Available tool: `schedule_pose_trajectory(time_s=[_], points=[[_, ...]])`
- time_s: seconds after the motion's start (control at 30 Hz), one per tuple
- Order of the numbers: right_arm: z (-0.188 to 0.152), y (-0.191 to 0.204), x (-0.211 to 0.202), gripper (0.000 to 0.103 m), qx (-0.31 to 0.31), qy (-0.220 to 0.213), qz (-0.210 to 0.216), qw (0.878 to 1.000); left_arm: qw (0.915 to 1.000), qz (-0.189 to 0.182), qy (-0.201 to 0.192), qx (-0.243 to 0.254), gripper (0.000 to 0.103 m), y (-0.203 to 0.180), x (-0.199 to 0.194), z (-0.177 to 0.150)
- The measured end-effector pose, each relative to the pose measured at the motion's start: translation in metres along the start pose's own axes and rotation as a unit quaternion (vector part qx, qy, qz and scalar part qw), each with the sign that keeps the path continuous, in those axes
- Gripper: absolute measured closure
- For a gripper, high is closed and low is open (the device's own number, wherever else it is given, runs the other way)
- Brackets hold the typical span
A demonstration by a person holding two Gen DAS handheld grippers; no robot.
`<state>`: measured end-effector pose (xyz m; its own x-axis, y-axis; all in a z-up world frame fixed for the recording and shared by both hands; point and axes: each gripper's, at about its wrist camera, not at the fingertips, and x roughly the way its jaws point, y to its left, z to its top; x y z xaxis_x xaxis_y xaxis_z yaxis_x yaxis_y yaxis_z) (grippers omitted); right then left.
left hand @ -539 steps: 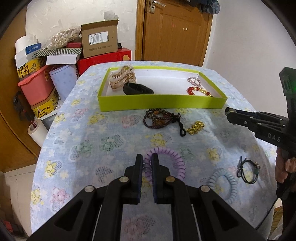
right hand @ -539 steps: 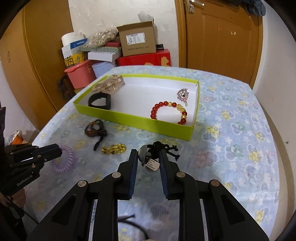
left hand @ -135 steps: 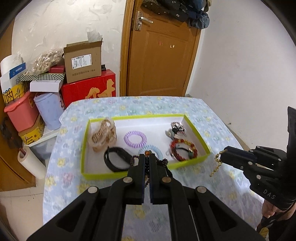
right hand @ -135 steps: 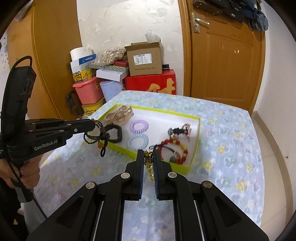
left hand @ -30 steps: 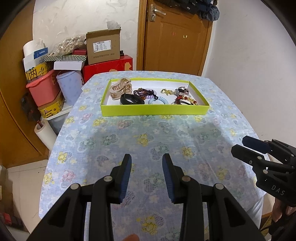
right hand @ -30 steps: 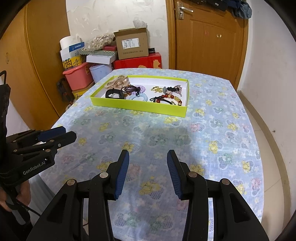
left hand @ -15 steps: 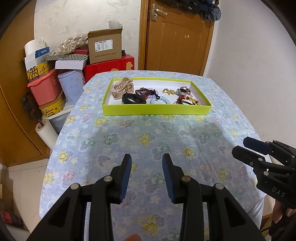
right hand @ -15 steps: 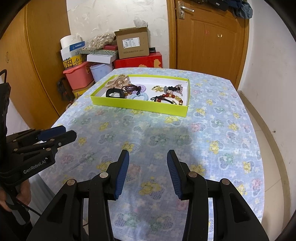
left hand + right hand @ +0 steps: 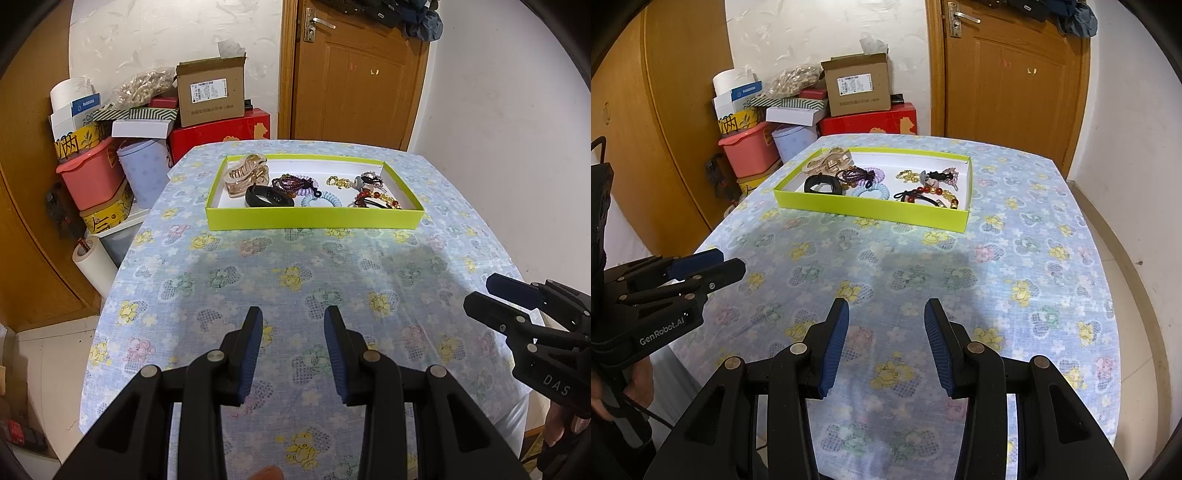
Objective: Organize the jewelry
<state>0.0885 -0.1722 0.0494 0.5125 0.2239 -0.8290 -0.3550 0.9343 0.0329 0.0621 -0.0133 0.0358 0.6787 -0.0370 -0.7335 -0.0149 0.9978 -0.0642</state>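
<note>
Hovering grippers: left gripper and right gripper both hang over the near end of the table, jaws parted, nothing between them.
Cloth surface: no loose pieces show on the flowered tablecloth from the near edge up to the tray.
Tray: one lime-green tray sits toward the far end of the table, well apart from both grippers; all the jewelry in view lies inside it.
Count, left part: one beige claw clip, one black band, one dark beaded strand.
Count, middle: two coil ties, one purple coil tie, one blue coil tie.
Count, right part: one gold chain, one red bead bracelet; the tangle of dark small pieces beside it is too cluttered to count.
Handling: probably all light. Coils and cords are soft and springy, best pinched across one loop. The chain is limp and may slip. The clip is rigid, so take it by its body.
</note>
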Motion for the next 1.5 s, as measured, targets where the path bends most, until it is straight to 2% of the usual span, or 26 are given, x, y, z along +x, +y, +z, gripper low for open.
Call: schedule_pose_trajectory(time_s=[1.5], points=[[-0.0010, 0.0003, 0.0019, 0.059, -0.001, 0.004, 0.002, 1.000, 1.0000, -0.004, 0.004, 0.000, 0.067, -0.0001, 0.0070, -0.0019]])
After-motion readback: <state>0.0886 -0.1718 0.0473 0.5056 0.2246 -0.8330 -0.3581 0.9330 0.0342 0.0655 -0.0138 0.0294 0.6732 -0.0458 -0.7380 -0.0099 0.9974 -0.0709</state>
